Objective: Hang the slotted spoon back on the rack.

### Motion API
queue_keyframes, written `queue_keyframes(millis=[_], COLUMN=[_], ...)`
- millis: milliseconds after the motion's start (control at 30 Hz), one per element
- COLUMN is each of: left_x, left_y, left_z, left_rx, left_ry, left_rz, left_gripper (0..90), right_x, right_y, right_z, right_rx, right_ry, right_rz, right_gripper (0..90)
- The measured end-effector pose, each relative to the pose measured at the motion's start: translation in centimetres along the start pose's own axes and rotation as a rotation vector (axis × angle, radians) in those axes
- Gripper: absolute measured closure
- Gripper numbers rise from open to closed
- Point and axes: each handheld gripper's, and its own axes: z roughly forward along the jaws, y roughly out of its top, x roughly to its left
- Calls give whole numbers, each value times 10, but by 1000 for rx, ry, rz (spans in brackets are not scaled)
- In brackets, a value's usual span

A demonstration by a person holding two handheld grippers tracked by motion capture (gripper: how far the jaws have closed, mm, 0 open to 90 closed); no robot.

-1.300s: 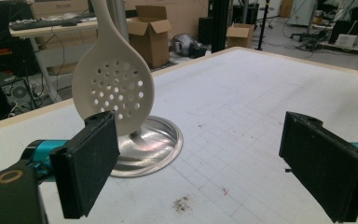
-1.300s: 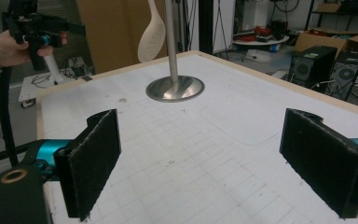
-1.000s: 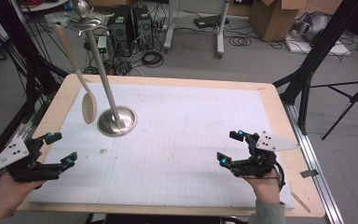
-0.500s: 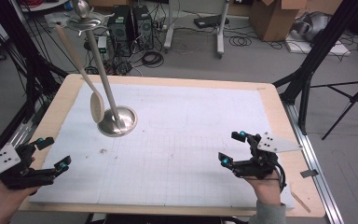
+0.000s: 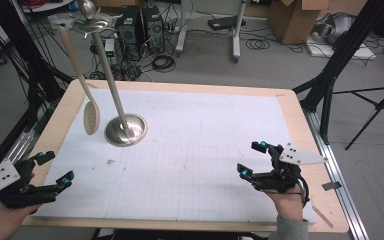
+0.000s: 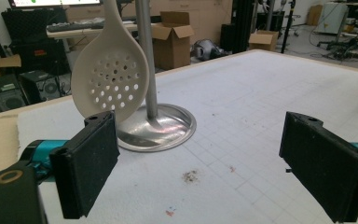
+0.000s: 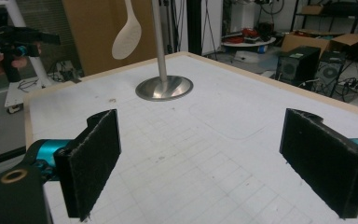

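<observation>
Right now my left gripper [image 5: 54, 168] sits at the near left corner of the table [image 5: 300, 115], well short of the metal stand [image 5: 125, 129], and its jaws gape wide with nothing between them. In my left gripper view the pads [image 6: 91, 168] frame bare gridded mat [image 6: 270, 93], with the stand's round base ahead and a little to one side. A pale slotted spoon [image 5: 91, 117] hangs from the stand's top ring, its perforated bowl [image 6: 110, 84] dangling just beside the upright pole [image 6: 145, 56] and clear of the base. My right gripper [image 5: 251, 159] rests on the opposite side of the stand, near the table's front right edge, well apart from the stand. Its jaws are spread just as wide and hold nothing. From my right gripper view the stand [image 7: 163, 87] stands far across the mat.
</observation>
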Motion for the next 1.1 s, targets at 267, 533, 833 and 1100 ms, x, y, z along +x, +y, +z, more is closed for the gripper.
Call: queue_keyframes(millis=[267, 533, 833, 1100], left_x=[3, 6, 15, 16], left_y=[-7, -16, -25, -26], left_z=[-3, -3, -10, -10], left_rx=[2, 25, 22, 21], left_ry=[28, 46, 112, 127], left_rz=[-15, -15, -36, -51], left_gripper=[122, 122, 122, 122], right_x=[-7, -15, -29, -34], right_y=[-7, -17, -34, -40], right_z=[-7, -17, -33, -35], right_rx=[-12, -27, -53, -69], right_ry=[-39, -77, -121, -142], right_rz=[19, 40, 77, 111], right_gripper=[116, 116, 116, 116])
